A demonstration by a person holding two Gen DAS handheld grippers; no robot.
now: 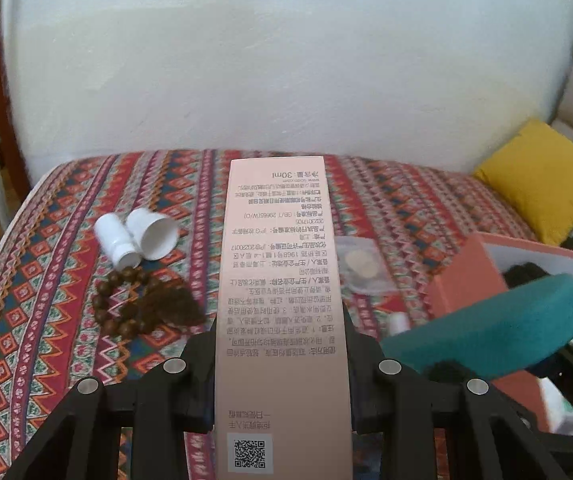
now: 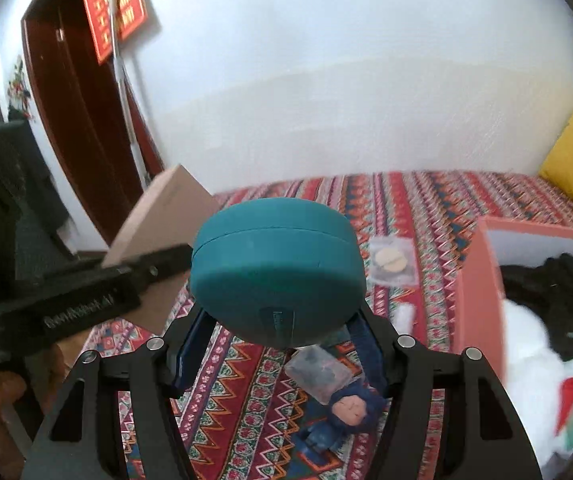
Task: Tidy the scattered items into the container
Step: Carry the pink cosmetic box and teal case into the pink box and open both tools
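Carrying mid-tidy: left gripper (image 1: 282, 364) pinching pink carton (image 1: 282, 280); right gripper (image 2: 282, 344) pinching teal round case (image 2: 278, 272). Orange box (image 2: 482, 292) at 3 o'clock partly filled; bead bracelet (image 1: 126, 304), white bottles (image 1: 134, 236), sachet (image 2: 392, 260), doll (image 2: 342, 416) left on bedspread (image 2: 446, 200).

Home living room or bedroom: patterned woven cloth (image 1: 86, 280) over a low surface at centre, yellow cushion (image 1: 546, 176) at right, dark wooden door (image 2: 74, 120) with red poster (image 2: 112, 6) upper left.
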